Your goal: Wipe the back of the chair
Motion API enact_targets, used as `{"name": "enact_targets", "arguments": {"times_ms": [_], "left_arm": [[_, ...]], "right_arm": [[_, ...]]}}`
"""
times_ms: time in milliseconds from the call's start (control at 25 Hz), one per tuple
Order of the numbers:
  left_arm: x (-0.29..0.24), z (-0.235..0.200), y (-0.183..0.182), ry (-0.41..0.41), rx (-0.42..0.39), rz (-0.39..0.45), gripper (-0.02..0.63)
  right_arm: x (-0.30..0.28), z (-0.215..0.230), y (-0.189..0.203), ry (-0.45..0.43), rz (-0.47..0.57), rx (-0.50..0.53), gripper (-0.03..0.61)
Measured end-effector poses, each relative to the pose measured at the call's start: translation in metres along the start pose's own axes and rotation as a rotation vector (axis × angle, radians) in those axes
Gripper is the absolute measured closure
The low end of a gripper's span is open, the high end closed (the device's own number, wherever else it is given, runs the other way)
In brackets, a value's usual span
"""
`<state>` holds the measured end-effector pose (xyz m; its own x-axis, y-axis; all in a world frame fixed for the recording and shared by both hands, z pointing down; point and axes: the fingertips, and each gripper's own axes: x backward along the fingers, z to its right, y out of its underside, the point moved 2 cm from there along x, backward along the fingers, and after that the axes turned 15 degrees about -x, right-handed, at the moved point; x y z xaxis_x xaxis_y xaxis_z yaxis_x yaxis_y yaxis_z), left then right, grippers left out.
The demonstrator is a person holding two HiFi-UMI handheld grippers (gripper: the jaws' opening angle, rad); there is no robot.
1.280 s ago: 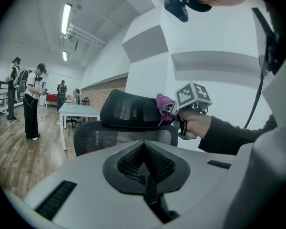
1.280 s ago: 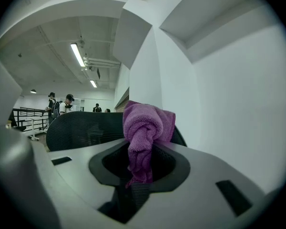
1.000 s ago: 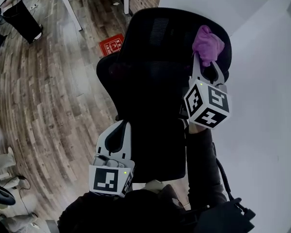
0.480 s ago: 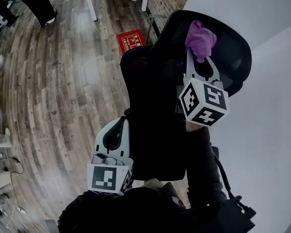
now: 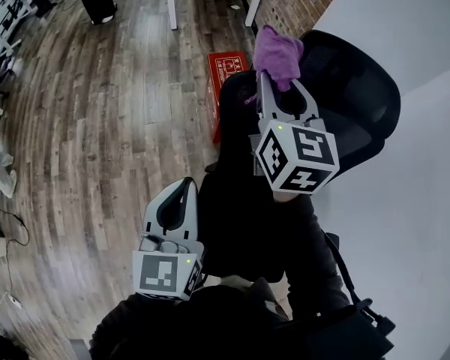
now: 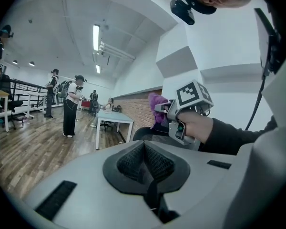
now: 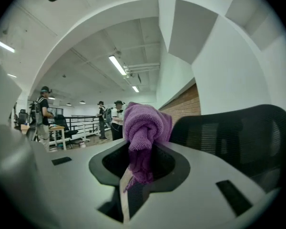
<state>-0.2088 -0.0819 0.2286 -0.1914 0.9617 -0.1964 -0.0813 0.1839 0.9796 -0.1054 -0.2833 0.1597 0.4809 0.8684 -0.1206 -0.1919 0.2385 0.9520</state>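
Dark-sleeved arms hold two tongs nearest the camera. The left tongs sit low, close to the person's body and just beside the lower part of the one black chair. In the left gripper view they are clenched on nothing, the ribbed pads meeting. Higher up and further out, a hand holds the right tongs, which are clamped on a single purple cloth. In the right gripper view the cloth bulges in a bunched knot above the closed jaws, with a tail hanging down between them. The cloth is at the top left edge of the chair's mesh back; whether it touches the mesh cannot be told, and in the right gripper view the back stands just to the right of it. Beyond the chair one red board lies on the wooden floor, partly hidden by the chair. Further off two white table legs stand by a brick wall. Far across the room three standing people can be made out in the right gripper view.
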Motion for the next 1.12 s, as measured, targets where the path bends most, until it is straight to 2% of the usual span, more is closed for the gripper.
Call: {"name": "enact_targets", "arguments": {"times_ms": [160,280,400,600,800,1120], "left_arm": [[0.022,-0.01,-0.005,-0.056,-0.009,0.008,0.611],[0.035,-0.014,0.0,-0.093,-0.009,0.004,0.61],[0.04,-0.013,0.007,-0.095,-0.01,-0.009,0.611],[0.034,-0.005,0.012,-0.074,-0.015,-0.035,0.609],[0.017,0.007,0.025,-0.05,-0.029,-0.064,0.609],[-0.014,0.023,0.027,-0.004,-0.055,-0.091,0.609]], "right_arm": [[0.002,-0.05,0.008,-0.111,-0.011,0.009,0.476],[0.007,-0.06,0.015,-0.14,-0.008,0.004,0.476],[0.01,-0.062,0.021,-0.143,-0.003,-0.004,0.476],[0.01,-0.044,0.032,-0.116,-0.017,-0.023,0.476],[0.008,-0.011,0.051,-0.085,-0.035,-0.055,0.476],[0.0,0.043,0.058,-0.016,-0.037,-0.094,0.476]]}}
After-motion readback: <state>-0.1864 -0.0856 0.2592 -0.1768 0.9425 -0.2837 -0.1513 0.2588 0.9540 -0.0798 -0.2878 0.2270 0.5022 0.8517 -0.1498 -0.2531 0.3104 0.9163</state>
